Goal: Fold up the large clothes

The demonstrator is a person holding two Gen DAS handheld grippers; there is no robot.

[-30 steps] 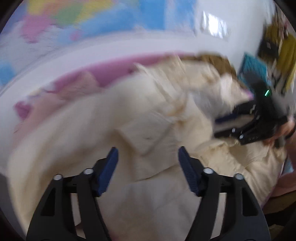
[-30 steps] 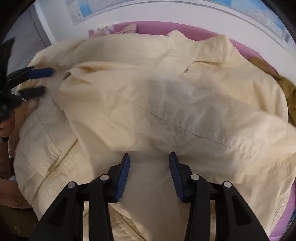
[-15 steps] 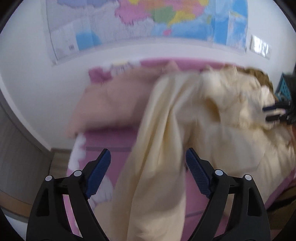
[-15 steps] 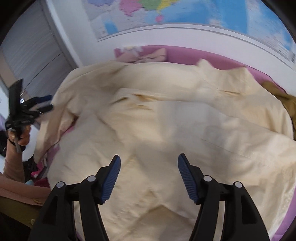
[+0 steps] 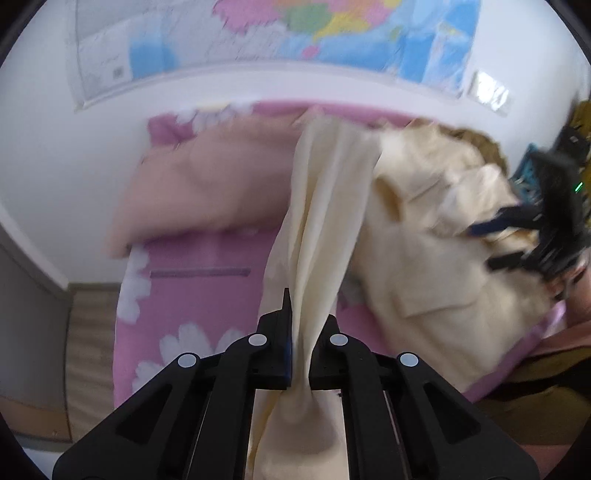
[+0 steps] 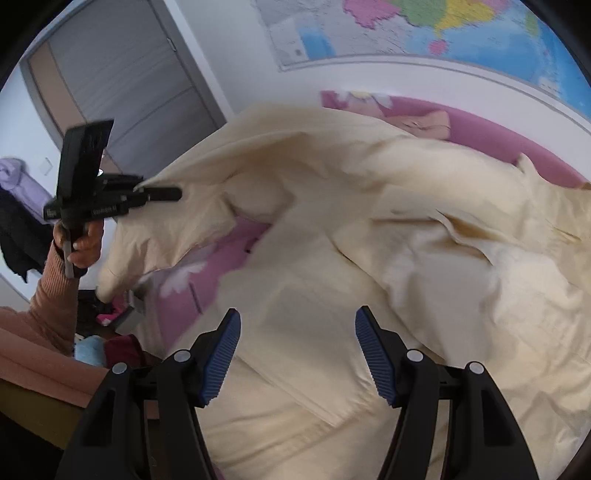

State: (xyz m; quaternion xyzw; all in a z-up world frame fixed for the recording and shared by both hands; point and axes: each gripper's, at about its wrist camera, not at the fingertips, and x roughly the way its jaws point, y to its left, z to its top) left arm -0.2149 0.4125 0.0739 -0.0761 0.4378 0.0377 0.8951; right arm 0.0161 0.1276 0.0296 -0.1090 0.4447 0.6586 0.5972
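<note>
The cream shirt (image 5: pixel 424 258) hangs stretched from the left gripper (image 5: pixel 300 354), clamped on its bunched edge to lift it off the pink bed (image 5: pixel 207 288), while the right gripper (image 6: pixel 297 354) hovers spread, holding nothing.

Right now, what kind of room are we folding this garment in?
Most likely a bedroom: the cream garment lies on a bed with a pink flowered sheet and a peach pillow, a big wall map hangs above, and what looks like a sliding wardrobe door stands to one side.
</note>
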